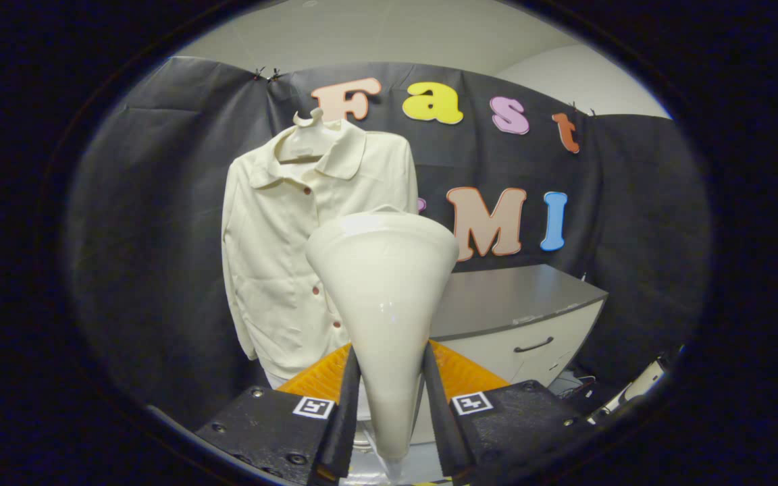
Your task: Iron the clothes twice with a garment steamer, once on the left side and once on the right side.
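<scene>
- The gripper (389, 398) squeezes the garment steamer (383, 304) by its thin handle, with one finger pressed on each side.
- The steamer stands straight up between the fingers. Its long way runs up and down, thin at the bottom and wide at the top like a cone.
- The wide head is on top and faces away, toward the shirt.
- The cream shirt (294, 250) hangs on a hanger (309, 138) in front of the black cloth wall (159, 223), beyond the fingers.
- The shirt has a collar and a row of small reddish buttons down the front. It hangs straight down with both sleeves at its sides.
- The steamer head hides the lower right part of the shirt. How far it is from the cloth cannot be told.
- There is open wall beside the shirt's left sleeve.
- A cabinet (531, 324) with a grey top and a dark drawer handle stands beside the shirt, on the other side.
</scene>
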### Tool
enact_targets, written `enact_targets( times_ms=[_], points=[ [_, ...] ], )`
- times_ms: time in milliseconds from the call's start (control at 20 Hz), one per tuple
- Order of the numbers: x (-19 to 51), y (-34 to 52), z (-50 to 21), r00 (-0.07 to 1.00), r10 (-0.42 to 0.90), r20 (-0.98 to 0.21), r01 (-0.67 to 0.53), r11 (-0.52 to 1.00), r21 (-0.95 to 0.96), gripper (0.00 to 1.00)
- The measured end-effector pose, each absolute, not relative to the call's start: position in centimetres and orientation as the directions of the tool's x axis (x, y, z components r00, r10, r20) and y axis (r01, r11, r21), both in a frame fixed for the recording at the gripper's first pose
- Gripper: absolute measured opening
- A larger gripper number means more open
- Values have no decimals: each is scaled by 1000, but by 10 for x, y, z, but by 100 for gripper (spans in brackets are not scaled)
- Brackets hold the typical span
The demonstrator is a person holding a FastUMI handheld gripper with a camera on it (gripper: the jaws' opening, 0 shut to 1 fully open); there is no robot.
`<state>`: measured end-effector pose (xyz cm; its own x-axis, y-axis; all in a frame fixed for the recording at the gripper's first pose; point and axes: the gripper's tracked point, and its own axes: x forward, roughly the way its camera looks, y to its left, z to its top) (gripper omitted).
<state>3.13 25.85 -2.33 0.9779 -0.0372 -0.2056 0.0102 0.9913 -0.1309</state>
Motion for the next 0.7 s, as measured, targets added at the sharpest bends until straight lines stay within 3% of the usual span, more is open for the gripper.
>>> enact_targets(
  times_ms=[700],
  points=[
    [-106, 155, 57, 997, -39, -65, 38, 999, -13, 49]
  ],
)
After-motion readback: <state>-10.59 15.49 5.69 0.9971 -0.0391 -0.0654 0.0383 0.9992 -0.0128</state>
